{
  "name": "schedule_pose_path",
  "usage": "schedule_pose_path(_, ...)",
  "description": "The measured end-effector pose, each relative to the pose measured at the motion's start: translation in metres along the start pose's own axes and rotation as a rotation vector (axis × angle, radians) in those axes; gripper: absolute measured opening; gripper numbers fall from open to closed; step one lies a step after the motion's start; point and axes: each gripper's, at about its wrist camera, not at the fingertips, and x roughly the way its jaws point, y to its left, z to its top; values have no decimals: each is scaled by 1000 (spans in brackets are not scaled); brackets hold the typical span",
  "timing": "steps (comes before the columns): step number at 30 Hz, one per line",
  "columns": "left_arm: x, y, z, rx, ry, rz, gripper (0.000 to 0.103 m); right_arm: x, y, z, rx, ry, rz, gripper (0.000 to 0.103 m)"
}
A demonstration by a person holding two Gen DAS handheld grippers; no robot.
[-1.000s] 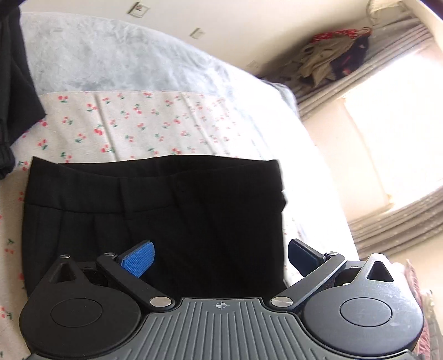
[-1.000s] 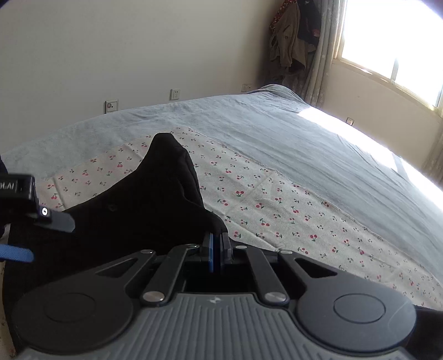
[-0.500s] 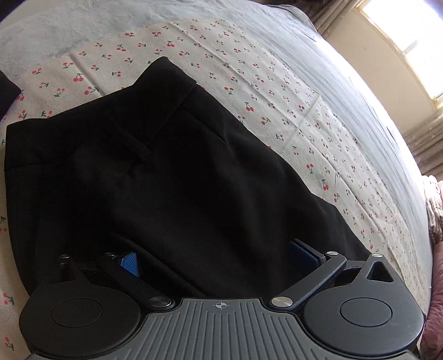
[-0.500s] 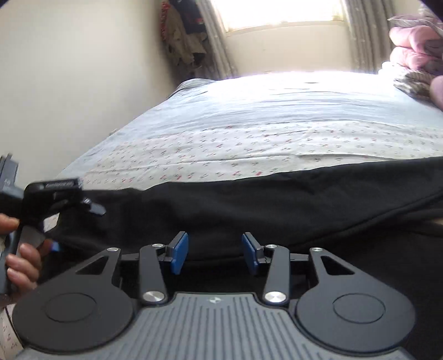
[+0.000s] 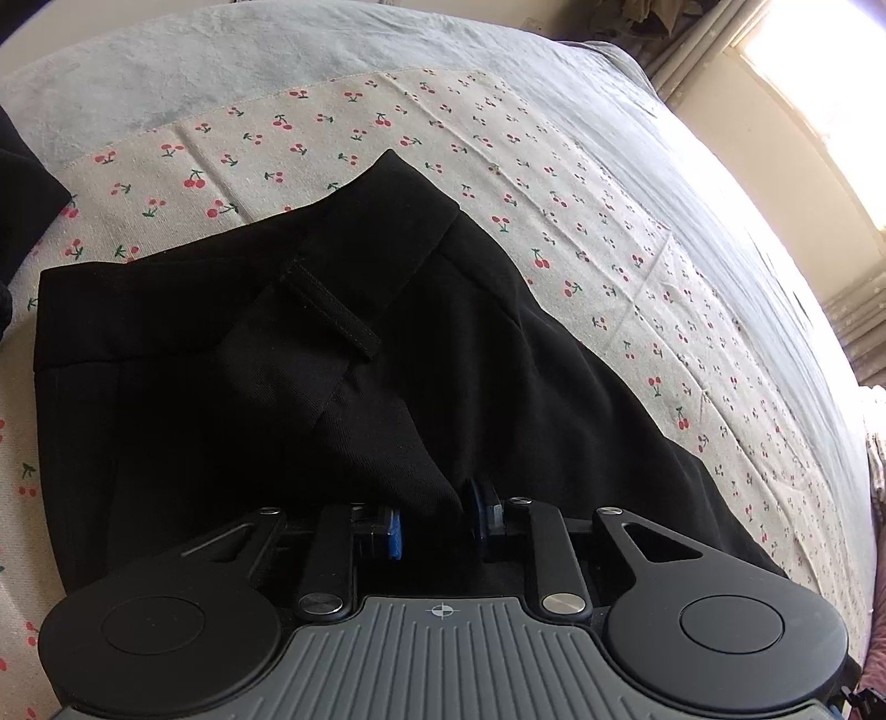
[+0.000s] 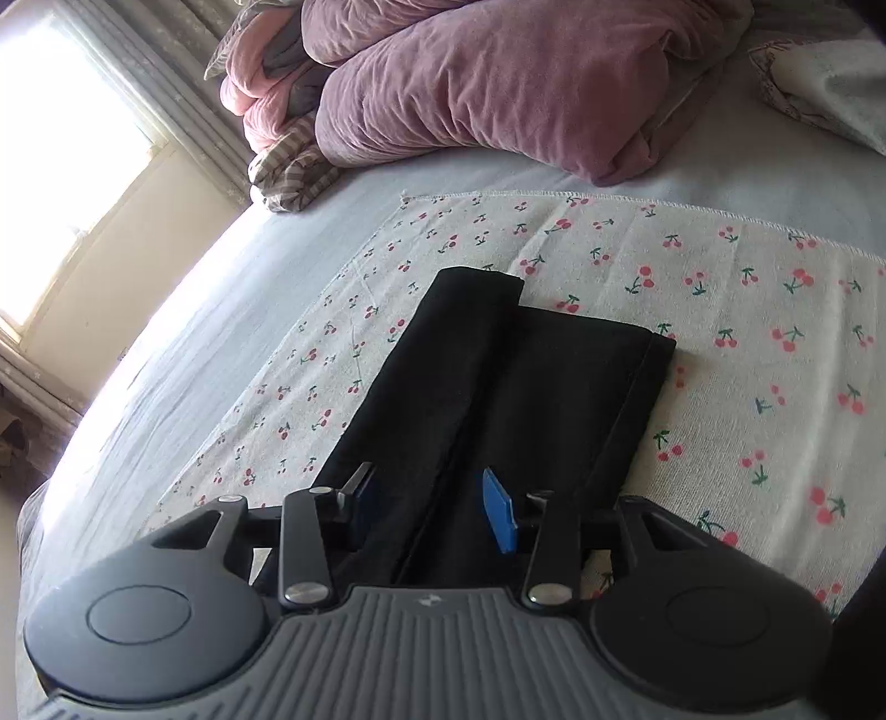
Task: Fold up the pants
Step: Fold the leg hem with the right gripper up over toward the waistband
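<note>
Left wrist view: left gripper [image 5: 437,518] is closing, pinching a fold of the pants [image 5: 232,399] near their waistband. Right gripper [image 6: 434,507] is closing, astride the legs [image 6: 531,365], pads not touching.

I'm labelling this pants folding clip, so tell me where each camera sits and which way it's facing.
Left wrist: sits on the left tool, angled down at the waistband end of the black pants; its jaws are closing on a ridge of fabric.
Right wrist: sits on the right tool, angled down along the pant legs toward the hems, pink bedding beyond; its jaws are closing, cloth between them.
Shared: the same pants, the cherry-print cloth and the bed. No hand shows.
</note>
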Motion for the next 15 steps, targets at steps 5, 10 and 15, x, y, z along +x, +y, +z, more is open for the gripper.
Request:
schedule_pose_path(5,0,8,6,-32,-8,-35,10,8,0,8,-20,-16,-25,0)
schedule_pose_path(10,-6,16,15,-83,-30,-84,7,-48,-1,13,-49,-77,82,0)
schedule_pose_path(15,-23,33,23,-148,-52,-145,4,-146,-28,19,-100,-86,147,0)
